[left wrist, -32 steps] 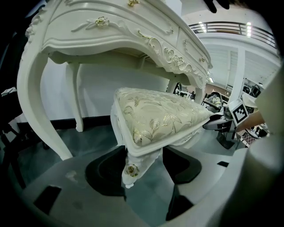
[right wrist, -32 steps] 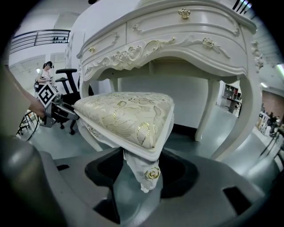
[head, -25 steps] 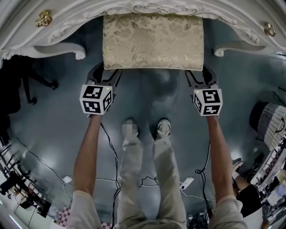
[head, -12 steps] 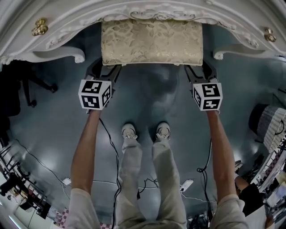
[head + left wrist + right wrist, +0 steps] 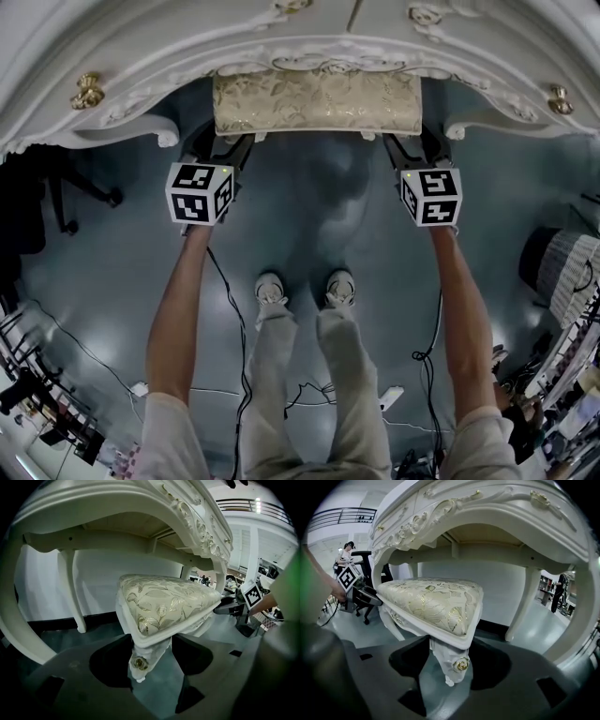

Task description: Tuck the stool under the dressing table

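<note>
Fingers [image 5: 75, 665] of both grippers pinched on the stool's [image 5: 317, 101] front legs.
Both the left gripper [image 5: 230, 152] and the right gripper [image 5: 407, 152] clasp a corner leg bearing a gold rosette [image 5: 462, 664]; the brocade seat sits partly beneath the white dressing table [image 5: 141, 66], its near edge showing out front over the grey floor [image 5: 319, 216].

The stool [image 5: 316, 101] has slid further under the dressing table [image 5: 141, 66], less cushion showing
</note>
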{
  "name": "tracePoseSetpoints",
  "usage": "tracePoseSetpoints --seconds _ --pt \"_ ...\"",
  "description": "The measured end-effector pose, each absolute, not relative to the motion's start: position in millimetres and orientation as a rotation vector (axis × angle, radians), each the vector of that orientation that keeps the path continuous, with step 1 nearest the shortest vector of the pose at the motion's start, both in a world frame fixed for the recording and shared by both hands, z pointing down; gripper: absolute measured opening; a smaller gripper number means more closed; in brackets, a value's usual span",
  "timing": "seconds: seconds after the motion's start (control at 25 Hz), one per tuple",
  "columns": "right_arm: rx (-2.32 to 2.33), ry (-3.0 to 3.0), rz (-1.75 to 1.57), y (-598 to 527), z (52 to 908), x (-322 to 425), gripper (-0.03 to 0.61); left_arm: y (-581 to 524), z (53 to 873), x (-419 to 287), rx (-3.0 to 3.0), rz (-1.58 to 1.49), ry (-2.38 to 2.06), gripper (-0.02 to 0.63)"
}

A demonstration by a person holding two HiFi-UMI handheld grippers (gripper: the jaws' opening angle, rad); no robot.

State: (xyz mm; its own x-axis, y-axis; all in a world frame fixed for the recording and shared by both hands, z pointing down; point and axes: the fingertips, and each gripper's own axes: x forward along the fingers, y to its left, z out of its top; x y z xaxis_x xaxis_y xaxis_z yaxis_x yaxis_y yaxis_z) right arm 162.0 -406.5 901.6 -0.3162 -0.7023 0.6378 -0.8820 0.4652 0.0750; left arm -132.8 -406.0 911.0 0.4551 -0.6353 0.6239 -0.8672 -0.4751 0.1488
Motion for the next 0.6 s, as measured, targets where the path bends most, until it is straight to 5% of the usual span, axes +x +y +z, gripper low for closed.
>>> tracePoseSetpoints --seconds 0.6 --pt "1.326 -2.124 0.352 -452 901 162 0.265 -453 910 -131 2.28 0.69 -1.279 0.258"
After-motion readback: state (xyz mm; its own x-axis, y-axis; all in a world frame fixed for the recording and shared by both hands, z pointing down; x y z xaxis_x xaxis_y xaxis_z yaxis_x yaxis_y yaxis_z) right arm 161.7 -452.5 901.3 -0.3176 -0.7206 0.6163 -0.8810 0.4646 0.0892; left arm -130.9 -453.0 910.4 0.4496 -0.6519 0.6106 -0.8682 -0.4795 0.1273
